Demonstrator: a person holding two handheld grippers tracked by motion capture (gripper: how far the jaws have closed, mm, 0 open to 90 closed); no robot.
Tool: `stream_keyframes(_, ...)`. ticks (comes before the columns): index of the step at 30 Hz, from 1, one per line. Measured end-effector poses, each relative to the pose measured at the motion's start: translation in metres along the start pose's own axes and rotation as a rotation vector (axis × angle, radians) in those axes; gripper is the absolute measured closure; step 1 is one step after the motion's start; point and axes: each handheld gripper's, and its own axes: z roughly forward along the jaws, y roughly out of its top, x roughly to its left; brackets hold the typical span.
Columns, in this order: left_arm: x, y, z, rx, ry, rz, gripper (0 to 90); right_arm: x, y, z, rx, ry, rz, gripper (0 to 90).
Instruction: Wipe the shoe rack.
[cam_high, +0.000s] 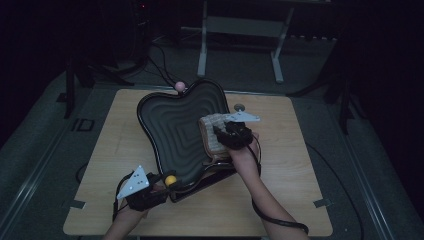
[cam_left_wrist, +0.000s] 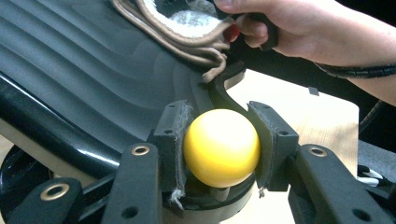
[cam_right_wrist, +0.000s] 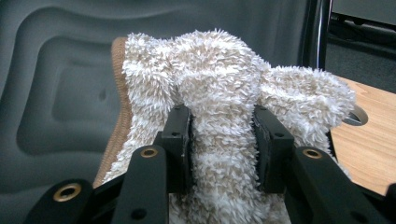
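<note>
Left gripper (cam_left_wrist: 219, 140): fingers clamp the yellow ball (cam_left_wrist: 221, 147) at the tray's 6 o'clock edge.
Right gripper (cam_right_wrist: 223, 135): fingers pinch the fluffy cloth (cam_right_wrist: 224, 84).
Tray (cam_high: 165, 120): black, ridged, tilted on the desk (cam_high: 290, 165).
Cloth: tray's 3 o'clock side.

Dim lab or recording studio, lone wooden table (cam_high: 280, 200) on grey carpeted floor (cam_high: 40, 150), black stand legs (cam_high: 70, 85) left of table, cables (cam_high: 160, 60) and metal frame (cam_high: 240, 30) behind table
</note>
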Motion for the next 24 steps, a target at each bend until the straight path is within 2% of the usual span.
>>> stream_keyframes(6,0.0,0.0,0.0,0.002,0.0,0.002,59.1,0.002,-0.011,-0.006,-0.001,0.013,0.003,62.4)
stream_keyframes(12,0.0,0.0,0.0,0.002,0.0,0.002,59.0,0.003,-0.022,-0.013,0.011,0.033,-0.02,62.5)
stream_keyframes(24,0.0,0.0,-0.001,-0.001,0.0,0.0,59.1,0.008,-0.042,-0.022,-0.043,0.014,-0.034,62.7)
